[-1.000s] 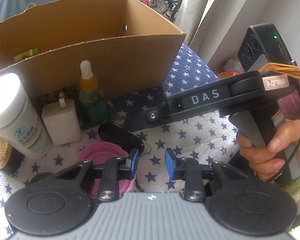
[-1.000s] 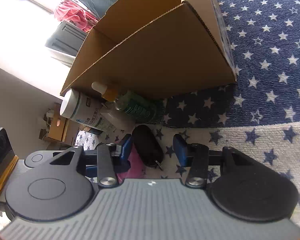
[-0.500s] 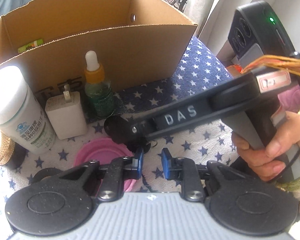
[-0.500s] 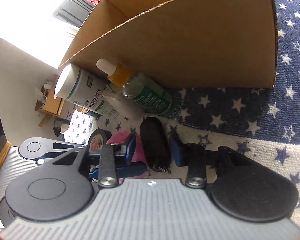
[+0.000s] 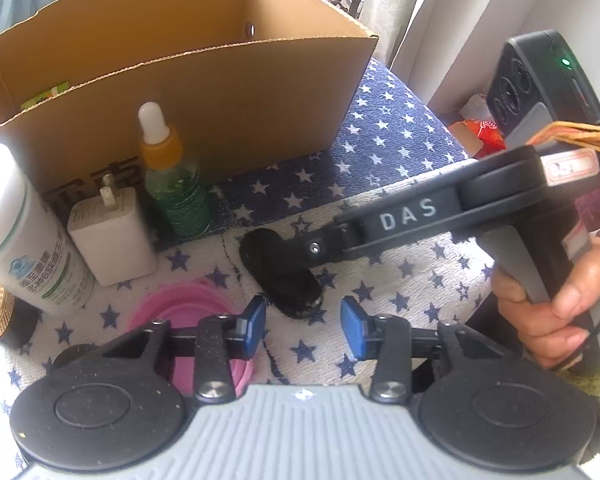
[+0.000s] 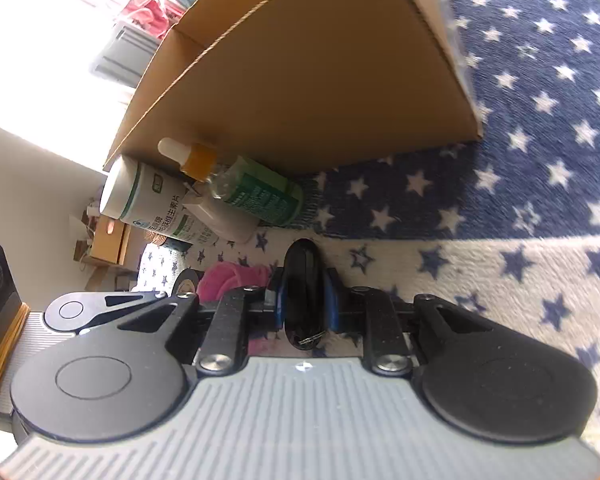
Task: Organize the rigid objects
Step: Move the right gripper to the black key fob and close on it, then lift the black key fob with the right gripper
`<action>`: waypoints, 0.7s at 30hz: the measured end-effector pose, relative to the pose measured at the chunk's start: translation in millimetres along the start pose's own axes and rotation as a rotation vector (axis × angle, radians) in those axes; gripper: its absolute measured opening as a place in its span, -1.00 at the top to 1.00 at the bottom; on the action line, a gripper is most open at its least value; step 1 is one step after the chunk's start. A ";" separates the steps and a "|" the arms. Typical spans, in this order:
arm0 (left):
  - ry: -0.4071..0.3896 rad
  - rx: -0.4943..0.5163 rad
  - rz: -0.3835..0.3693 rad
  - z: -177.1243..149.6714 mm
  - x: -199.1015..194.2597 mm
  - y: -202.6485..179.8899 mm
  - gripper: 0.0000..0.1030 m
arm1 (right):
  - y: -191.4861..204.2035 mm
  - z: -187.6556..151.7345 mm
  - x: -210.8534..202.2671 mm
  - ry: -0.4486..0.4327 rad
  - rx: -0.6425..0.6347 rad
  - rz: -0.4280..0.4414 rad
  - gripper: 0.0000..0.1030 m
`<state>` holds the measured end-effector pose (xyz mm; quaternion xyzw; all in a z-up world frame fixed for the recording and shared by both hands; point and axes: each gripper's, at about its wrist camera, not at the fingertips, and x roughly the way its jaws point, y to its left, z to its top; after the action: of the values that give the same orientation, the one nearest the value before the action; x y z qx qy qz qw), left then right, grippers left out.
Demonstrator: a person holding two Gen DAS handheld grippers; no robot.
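Two tongs, right tongs (image 6: 305, 307) clamping black key fob (image 6: 303, 280), left tongs (image 5: 303, 326) parted

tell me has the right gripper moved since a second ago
Yes. The right gripper advanced toward the cardboard box and closed on the black key fob.

Bright daylight, blown-out window glare upper left in right wrist view, strong fisheye bending, soft edges

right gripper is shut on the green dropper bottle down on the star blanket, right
Not quite. The right gripper is shut on the black key fob, not the dropper bottle, which stands untouched by the box. The right wrist view shows the fob between the pads, down on the star blanket.
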<state>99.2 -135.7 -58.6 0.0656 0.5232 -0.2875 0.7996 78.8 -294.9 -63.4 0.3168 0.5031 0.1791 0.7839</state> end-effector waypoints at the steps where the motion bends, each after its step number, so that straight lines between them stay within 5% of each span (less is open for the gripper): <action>1: 0.004 0.001 0.002 1.4 2.3 -0.6 0.14 | -2.5 -1.1 -0.7 -0.002 0.013 0.007 0.66; 9: 0.004 0.001 0.020 5.8 6.6 -3.4 0.26 | -8.2 -6.8 -10.3 -0.029 0.050 0.024 0.66; 15: -0.050 0.010 -0.062 1.9 -21.8 -10.5 0.33 | 17.2 -11.5 -36.5 -0.079 0.014 0.034 0.87; 21: -0.125 0.036 -0.045 -0.1 -40.1 -13.9 0.33 | 44.7 -9.0 -47.6 -0.125 -0.069 -0.042 0.87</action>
<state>80.3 -131.5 -20.9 0.0499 0.4686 -0.3184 0.8225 51.9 -287.7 -3.6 0.2896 0.4534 0.1597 0.8277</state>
